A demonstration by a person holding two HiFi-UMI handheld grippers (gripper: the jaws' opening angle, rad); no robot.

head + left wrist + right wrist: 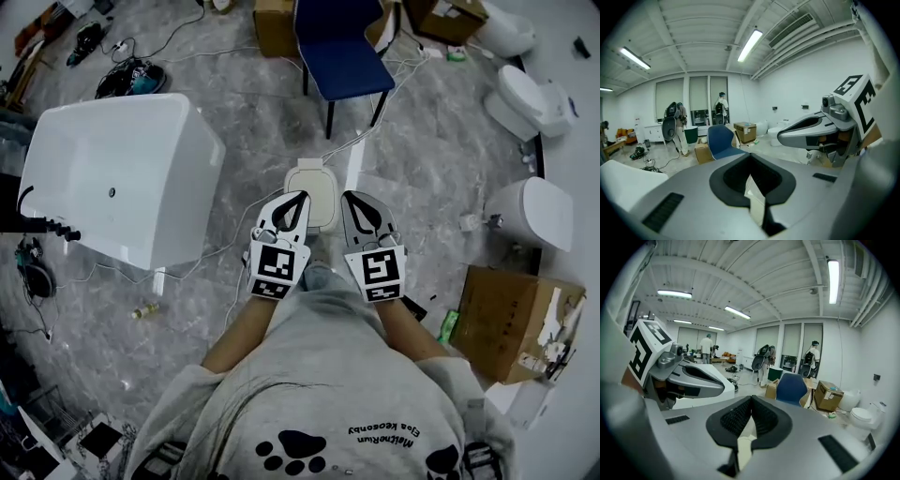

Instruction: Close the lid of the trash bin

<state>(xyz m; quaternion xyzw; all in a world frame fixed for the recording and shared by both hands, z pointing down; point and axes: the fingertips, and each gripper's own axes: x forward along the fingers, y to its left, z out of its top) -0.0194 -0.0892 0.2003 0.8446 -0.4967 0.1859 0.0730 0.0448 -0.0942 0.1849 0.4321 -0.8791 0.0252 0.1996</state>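
Note:
The small cream trash bin (317,190) stands on the grey floor just ahead of the person's feet, and its lid lies flat on top. Both grippers are held high in front of the person's chest, well above the bin, and partly cover it in the head view. My left gripper (301,197) is shut with nothing between its jaws, its tips meeting (750,155) in its own view. My right gripper (348,196) is also shut and empty (751,398). Each gripper view looks level across the room, shows the other gripper alongside, and does not show the bin.
A large white tub-like unit (122,183) stands to the left. A blue chair (342,47) is beyond the bin. White toilets (536,212) and a cardboard box (511,321) are on the right. Cables run over the floor, and a small bottle (145,311) lies at left.

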